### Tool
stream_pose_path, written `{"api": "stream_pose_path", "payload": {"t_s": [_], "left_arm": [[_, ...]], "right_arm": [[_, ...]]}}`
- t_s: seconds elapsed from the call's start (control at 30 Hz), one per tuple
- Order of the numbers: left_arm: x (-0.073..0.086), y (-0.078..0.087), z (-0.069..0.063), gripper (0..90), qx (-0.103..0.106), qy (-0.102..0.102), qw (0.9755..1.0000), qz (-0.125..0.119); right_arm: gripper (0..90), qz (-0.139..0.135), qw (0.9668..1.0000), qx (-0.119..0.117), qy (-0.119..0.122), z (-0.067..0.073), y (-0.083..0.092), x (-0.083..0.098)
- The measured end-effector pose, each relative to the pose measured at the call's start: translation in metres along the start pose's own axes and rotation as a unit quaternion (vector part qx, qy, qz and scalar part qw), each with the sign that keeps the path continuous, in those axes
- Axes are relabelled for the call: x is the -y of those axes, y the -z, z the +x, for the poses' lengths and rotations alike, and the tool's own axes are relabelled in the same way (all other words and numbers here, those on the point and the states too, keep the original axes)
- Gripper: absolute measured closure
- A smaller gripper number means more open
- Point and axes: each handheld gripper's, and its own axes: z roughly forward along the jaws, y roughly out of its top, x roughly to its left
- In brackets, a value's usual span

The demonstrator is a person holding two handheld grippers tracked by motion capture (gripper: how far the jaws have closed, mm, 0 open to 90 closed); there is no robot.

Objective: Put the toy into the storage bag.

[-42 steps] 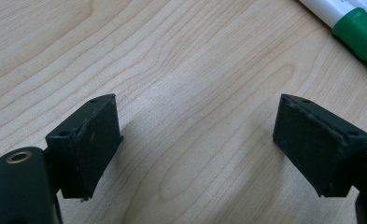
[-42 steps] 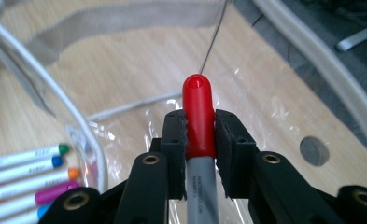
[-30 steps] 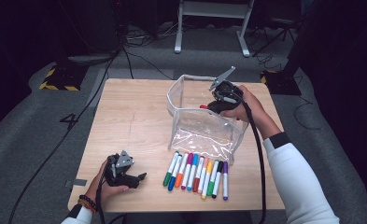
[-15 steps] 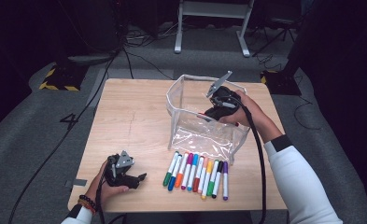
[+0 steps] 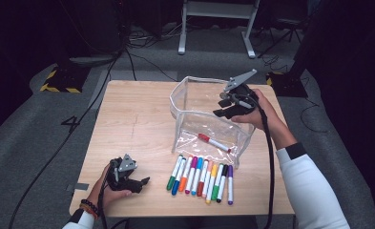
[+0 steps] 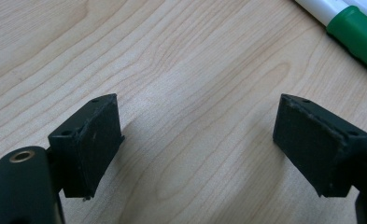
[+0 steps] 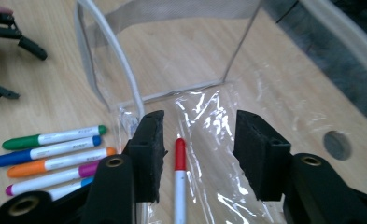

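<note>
Red marker (image 5: 213, 142) now lying on floor of clear pouch (image 5: 187, 102), no longer between right gripper (image 5: 226, 106) jaws. Those jaws wide apart, empty, held over pouch opening above marker. Left gripper (image 5: 142, 182) jaws also wide, empty, low over bare wooden table (image 5: 132, 119) at near-left corner. Row of markers (image 5: 202, 179) on table just in front of pouch.

The high view looks forward and down from above my side of the surface (image 5: 132, 119). My left hand-held gripper's (image 6: 197, 140) camera sits close over bare wood, catching a green marker (image 6: 356, 35). My right one's (image 7: 197, 140) looks down into the clear pouch (image 7: 228, 93), sharing the marker row (image 5: 202, 174).
</note>
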Motion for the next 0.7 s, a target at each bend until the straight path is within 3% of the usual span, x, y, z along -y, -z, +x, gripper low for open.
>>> {"api": "stream_pose_path", "payload": {"t_s": [0.07,0.33,0.63,0.7], "left_arm": [[0.0,0.0,0.0,15.6,0.0,0.0,1.0,0.0],[0.0,0.0,0.0,15.6,0.0,0.0,1.0,0.0],[0.0,0.0,0.0,15.6,0.0,0.0,1.0,0.0],[0.0,0.0,0.0,15.6,0.0,0.0,1.0,0.0]], "right_arm": [[47.9,-0.029,0.9995,0.013,-0.007,0.0,0.015,0.006],[41.2,-0.071,0.9964,0.045,-0.014,0.003,0.048,0.026],[33.8,-0.101,0.9911,0.081,-0.032,0.005,0.074,0.057],[30.8,-0.104,0.9888,0.103,-0.032,0.007,0.084,0.069]]}}
